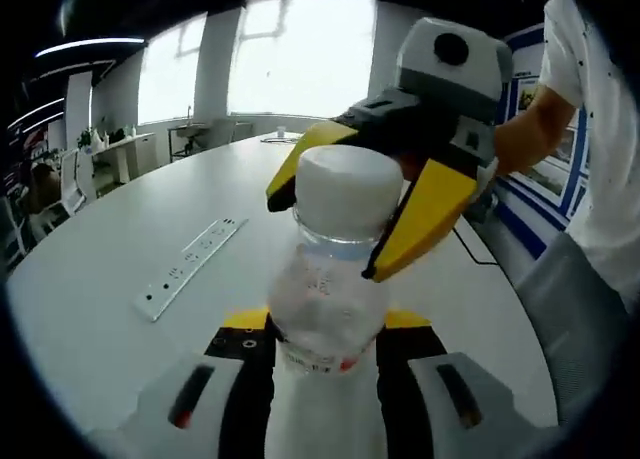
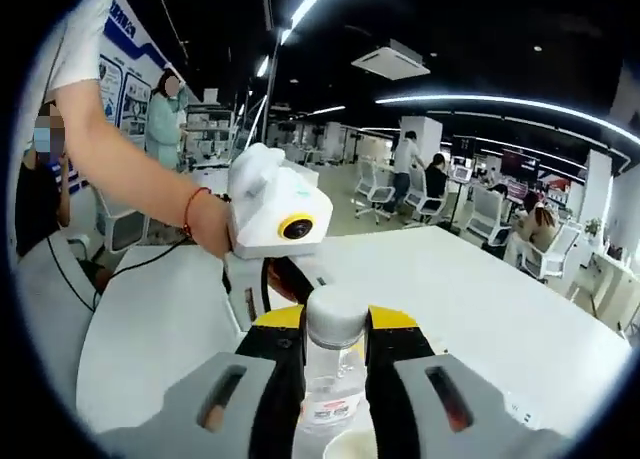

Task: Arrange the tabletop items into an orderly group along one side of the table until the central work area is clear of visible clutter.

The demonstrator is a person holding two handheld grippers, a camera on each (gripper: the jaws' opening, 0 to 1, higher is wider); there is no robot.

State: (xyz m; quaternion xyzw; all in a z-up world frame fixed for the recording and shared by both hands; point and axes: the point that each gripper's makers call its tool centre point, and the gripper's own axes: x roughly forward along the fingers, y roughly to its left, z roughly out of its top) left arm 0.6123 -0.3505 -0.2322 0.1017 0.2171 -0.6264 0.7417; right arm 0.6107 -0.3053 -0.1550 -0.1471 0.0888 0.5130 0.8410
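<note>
A clear plastic bottle (image 1: 325, 299) with a white cap (image 1: 350, 184) stands up between my left gripper's (image 1: 325, 331) jaws, which are shut on its body above the white table (image 1: 90, 309). My right gripper (image 1: 330, 229) comes in from the upper right, its yellow fingers (image 1: 425, 214) on either side of the cap. In the right gripper view, my own jaws (image 2: 337, 329) press against the bottle's cap (image 2: 337, 314) and neck. Just beyond it is the left gripper (image 2: 288, 279), held by a person's hand.
A white power strip (image 1: 190, 264) lies on the table to the left of the bottle. A black cable (image 1: 475, 251) runs along the table's right edge near a grey chair (image 1: 580, 309). Office chairs (image 2: 545, 254) and people stand beyond the far table edge.
</note>
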